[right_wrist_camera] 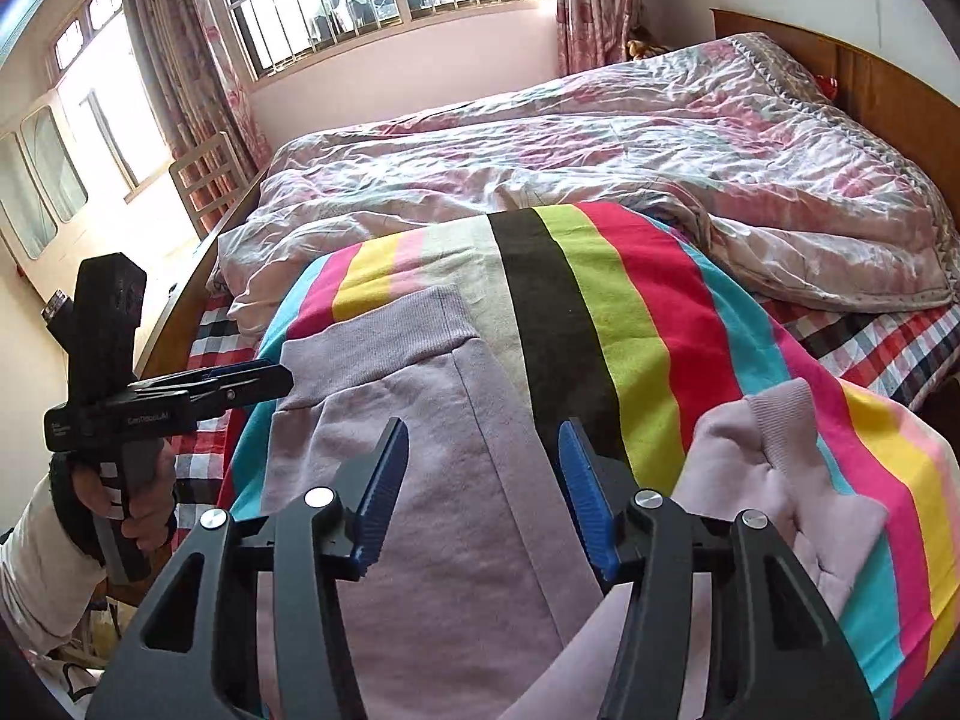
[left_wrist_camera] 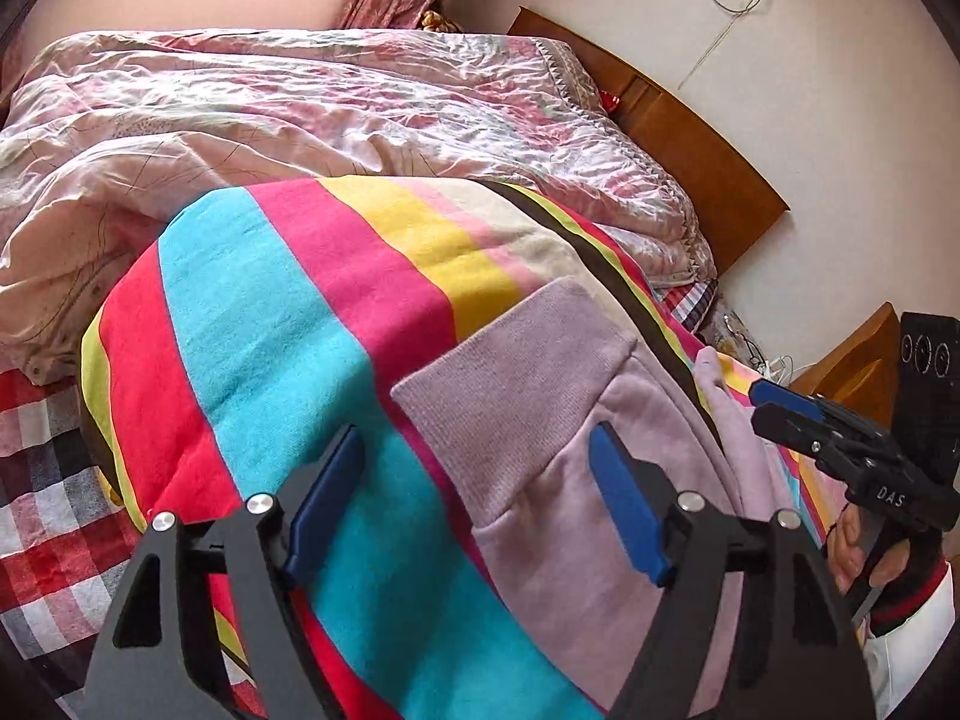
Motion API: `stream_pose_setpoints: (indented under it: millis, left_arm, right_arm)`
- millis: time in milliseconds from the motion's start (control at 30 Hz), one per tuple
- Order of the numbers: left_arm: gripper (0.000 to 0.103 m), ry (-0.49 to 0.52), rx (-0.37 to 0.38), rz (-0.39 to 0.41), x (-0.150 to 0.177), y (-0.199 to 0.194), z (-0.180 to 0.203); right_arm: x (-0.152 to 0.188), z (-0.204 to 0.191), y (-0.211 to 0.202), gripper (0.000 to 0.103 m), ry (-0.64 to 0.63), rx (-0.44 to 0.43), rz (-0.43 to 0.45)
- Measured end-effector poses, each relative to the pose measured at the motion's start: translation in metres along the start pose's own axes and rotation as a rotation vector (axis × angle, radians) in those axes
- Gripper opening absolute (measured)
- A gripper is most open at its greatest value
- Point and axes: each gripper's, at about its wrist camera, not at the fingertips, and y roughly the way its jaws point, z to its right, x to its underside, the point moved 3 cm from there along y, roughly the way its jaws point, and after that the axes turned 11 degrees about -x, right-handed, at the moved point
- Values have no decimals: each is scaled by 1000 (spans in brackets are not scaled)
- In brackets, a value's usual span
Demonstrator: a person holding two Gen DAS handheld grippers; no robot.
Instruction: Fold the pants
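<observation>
Lilac sweatpants (left_wrist_camera: 564,468) lie on a striped multicolour blanket (left_wrist_camera: 288,324) on the bed. One leg with its ribbed cuff (left_wrist_camera: 510,360) lies flat. In the right wrist view that leg (right_wrist_camera: 432,480) runs toward me and the other leg's cuff (right_wrist_camera: 774,450) is bunched at the right. My left gripper (left_wrist_camera: 477,495) is open and empty above the flat leg's left edge; it also shows in the right wrist view (right_wrist_camera: 264,381). My right gripper (right_wrist_camera: 483,495) is open and empty over the flat leg; it also shows in the left wrist view (left_wrist_camera: 759,402).
A rumpled pink floral quilt (right_wrist_camera: 600,138) covers the far half of the bed. A wooden headboard (left_wrist_camera: 678,132) stands at the right. A plaid sheet (left_wrist_camera: 42,480) shows at the bed's edges. A wooden chair (right_wrist_camera: 207,180) and windows are at the far left.
</observation>
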Motion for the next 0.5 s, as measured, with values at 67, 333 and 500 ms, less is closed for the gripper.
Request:
stream_pose_setpoints:
  millis: [67, 333, 500]
  left_arm:
    - [75, -10, -1, -4, -3, 10, 3]
    - [39, 13, -55, 25, -4, 25, 10]
    - [35, 7, -69, 24, -4, 24, 10]
  right_arm:
    - [-7, 0, 22, 49, -21, -21, -45]
    - [-4, 12, 45, 45, 8, -5, -78]
    - [-11, 14, 56, 43, 19, -48, -93]
